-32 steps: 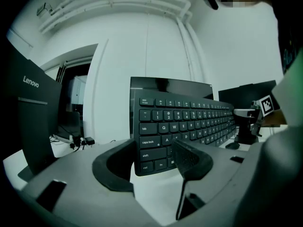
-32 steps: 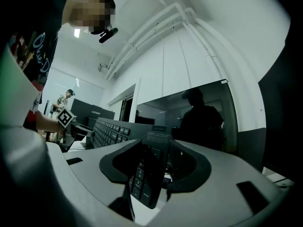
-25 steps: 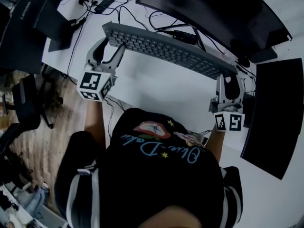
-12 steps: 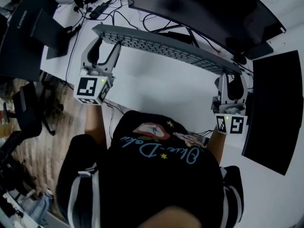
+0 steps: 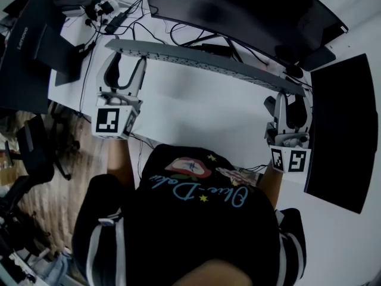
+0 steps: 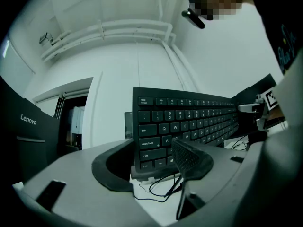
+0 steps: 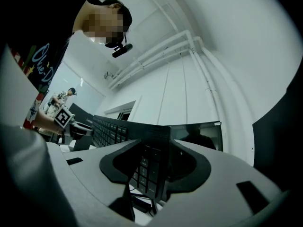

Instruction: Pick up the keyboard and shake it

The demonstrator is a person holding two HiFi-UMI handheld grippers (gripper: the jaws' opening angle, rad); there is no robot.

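Here the keyboard [image 5: 196, 61] hangs between left gripper [image 5: 125, 62] and right gripper [image 5: 290, 98], each clamping one end.

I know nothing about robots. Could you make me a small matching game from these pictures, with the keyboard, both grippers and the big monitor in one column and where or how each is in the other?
1 keyboard
2 left gripper
3 right gripper
4 monitor

A stands at the back of the desk
B clamped on the caps-lock end
C held off the desk, tipped up
D clamped on the number-pad end

Pairs: 1-C, 2-B, 3-D, 4-A
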